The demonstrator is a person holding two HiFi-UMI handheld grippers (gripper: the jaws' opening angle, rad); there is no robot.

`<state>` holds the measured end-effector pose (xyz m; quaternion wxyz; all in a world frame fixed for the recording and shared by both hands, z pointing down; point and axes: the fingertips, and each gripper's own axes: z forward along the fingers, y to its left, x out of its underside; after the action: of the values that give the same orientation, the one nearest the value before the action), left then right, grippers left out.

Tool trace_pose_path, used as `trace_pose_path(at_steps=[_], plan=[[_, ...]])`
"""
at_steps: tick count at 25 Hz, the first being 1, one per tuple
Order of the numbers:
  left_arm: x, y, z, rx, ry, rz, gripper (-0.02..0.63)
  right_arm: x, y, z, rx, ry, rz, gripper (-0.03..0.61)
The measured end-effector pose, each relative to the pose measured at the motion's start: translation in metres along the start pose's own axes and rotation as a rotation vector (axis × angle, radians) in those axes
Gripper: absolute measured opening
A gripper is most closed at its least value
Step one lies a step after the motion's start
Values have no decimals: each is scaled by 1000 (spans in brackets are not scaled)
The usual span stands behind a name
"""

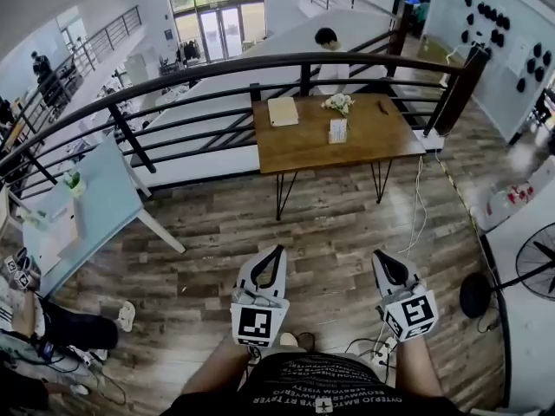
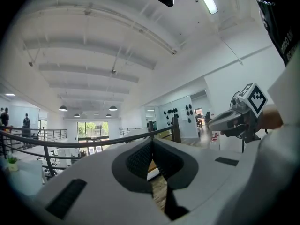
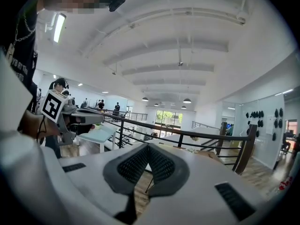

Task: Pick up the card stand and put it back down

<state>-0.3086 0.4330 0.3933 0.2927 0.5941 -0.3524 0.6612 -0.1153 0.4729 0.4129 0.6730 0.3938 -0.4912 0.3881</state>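
Holding your left claw (image 1: 278, 251) and right claw (image 1: 380, 256) shut and empty fitted: the white card stand (image 1: 338, 131) on the brown wooden table (image 1: 295, 148) stood far ahead.

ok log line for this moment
left tongs: shut, empty | right tongs: shut, empty | card stand: on wooden table, untouched

Head view: camera on the person's head, facing forward and steeply down. The floor (image 1: 329, 232) lies close below; the desk (image 1: 303, 141) and railing (image 1: 260, 66) are well ahead.

Left gripper view: camera rides just behind the left tongs (image 2: 152, 143), facing about level along them toward the railing. The right tongs (image 2: 213, 122) show at its right side.

Right gripper view: same mount on the right tongs, with the left tongs at its left side.

All three views share the railing.
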Motion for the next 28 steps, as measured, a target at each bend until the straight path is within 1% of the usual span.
trace_pose_path(at_steps=[4, 6, 10, 13, 18, 21, 25, 28], plan=[[2, 14, 7, 19, -5, -20, 23, -7, 3, 9, 19, 17, -21, 15], [3, 16, 8, 28, -6, -25, 23, -8, 5, 9, 22, 22, -16, 14], [7, 11, 5, 57, -5, -46, 23, -5, 4, 1, 47, 32, 5, 14], [14, 9, 1, 75, 7, -39, 23, -5, 8, -2, 51, 29, -2, 14], [23, 16, 1, 63, 9, -46, 24, 1, 8, 4, 53, 28, 14, 15], [23, 18, 5, 56, 12, -33, 23, 0, 6, 7, 45, 17, 12, 15], [19, 16, 12, 47, 25, -23, 23, 2, -5, 11, 37, 10, 32, 15], [23, 14, 24, 46, 42, -21, 23, 6, -15, 17, 30, 5, 40, 15]])
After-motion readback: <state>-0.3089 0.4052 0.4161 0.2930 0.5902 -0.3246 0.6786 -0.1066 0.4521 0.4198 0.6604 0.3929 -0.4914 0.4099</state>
